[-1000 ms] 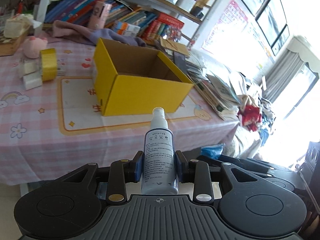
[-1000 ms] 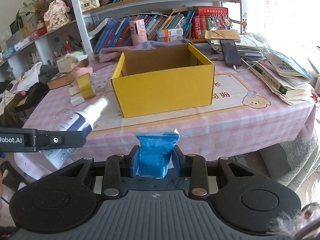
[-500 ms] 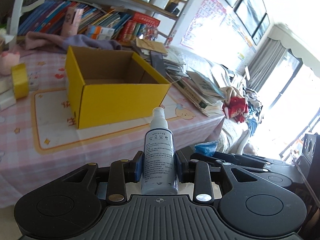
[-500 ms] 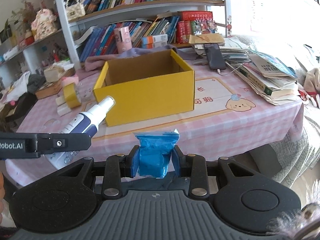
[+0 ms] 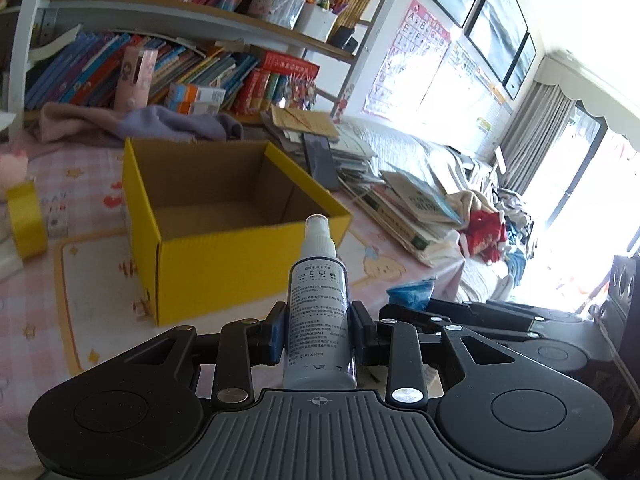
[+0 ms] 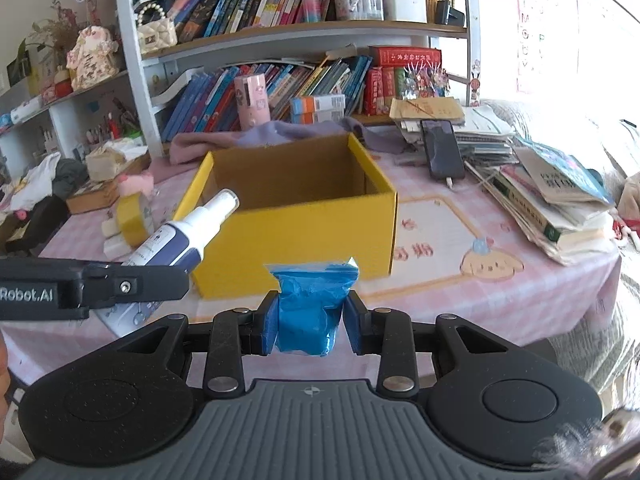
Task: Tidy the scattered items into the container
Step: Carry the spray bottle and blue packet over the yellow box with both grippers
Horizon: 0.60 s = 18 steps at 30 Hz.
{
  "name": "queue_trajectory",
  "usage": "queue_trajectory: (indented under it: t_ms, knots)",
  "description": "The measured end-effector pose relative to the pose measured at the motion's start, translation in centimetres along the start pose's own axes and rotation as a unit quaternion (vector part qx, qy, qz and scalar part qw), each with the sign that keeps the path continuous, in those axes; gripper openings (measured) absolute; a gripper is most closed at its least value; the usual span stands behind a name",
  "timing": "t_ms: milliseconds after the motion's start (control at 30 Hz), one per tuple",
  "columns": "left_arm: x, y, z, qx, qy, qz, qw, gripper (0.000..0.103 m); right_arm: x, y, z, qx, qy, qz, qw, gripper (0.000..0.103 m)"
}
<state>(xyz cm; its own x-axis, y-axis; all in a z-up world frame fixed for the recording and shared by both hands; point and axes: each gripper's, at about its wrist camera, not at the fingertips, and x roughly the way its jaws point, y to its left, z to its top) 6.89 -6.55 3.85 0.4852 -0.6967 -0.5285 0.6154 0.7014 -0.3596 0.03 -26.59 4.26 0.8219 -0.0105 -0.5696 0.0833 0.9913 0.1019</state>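
I'm carrying both loads toward the empty yellow cardboard box (image 6: 296,216): left gripper (image 5: 319,330) clamped on the spray bottle (image 5: 319,312), right gripper (image 6: 310,320) clamped on the blue packet (image 6: 310,304). Next I need both above the opening before letting go.

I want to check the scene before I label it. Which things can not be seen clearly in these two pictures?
- Yellow box floor: right wrist view, hidden by its front wall.
- Blue packet: left wrist view, mostly behind the right gripper.
- Spray bottle label text: too small.
- Window side: washed out by glare.
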Motion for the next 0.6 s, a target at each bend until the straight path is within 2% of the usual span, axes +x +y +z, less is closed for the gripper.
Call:
queue_trajectory:
  t_ms: [333,600]
  knots:
    - [3.3,0.7,5.3,0.002,-0.031,0.024,0.9992,0.031,4.8,-2.0,7.0,-0.033,-0.029,0.029,0.999,0.032]
    - [7.2,2.4,8.4,-0.023,-0.044,0.058,0.9971,0.031,10.3,-3.5,11.3,-0.066,-0.022,0.064,0.996,0.031]
